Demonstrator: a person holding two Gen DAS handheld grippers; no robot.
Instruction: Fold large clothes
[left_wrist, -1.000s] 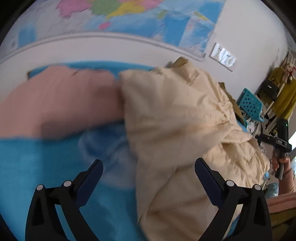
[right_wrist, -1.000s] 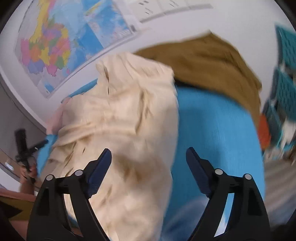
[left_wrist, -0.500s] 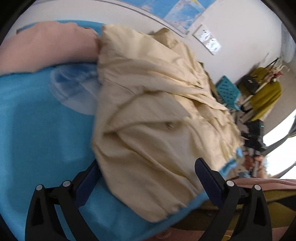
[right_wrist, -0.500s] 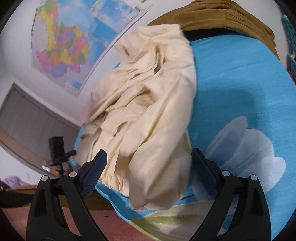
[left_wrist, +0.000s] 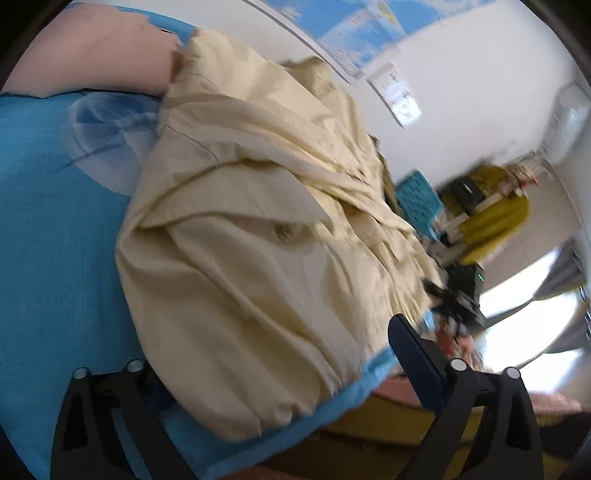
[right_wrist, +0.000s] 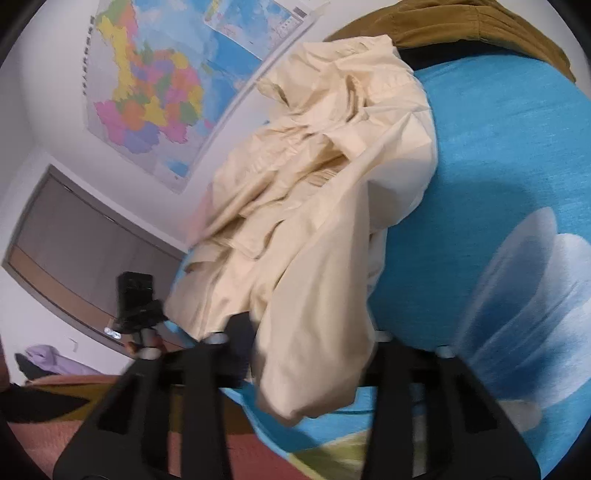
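- The right claw (right_wrist: 310, 354) has just been closing and now grips the near hem of the cream jacket (right_wrist: 317, 206).
- The left claw (left_wrist: 273, 373) straddles the jacket's near edge, jaws wide apart.
- The jacket lies crumpled on the blue bedsheet (right_wrist: 491, 177): soft, light, floppy; best held at hem corners.

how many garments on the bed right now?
3, more may be hidden. Cream jacket crumpled mid-bed on the blue blanket, its near end between the right gripper fingers. Brown garment at the far edge behind it. Pink garment at the far left.
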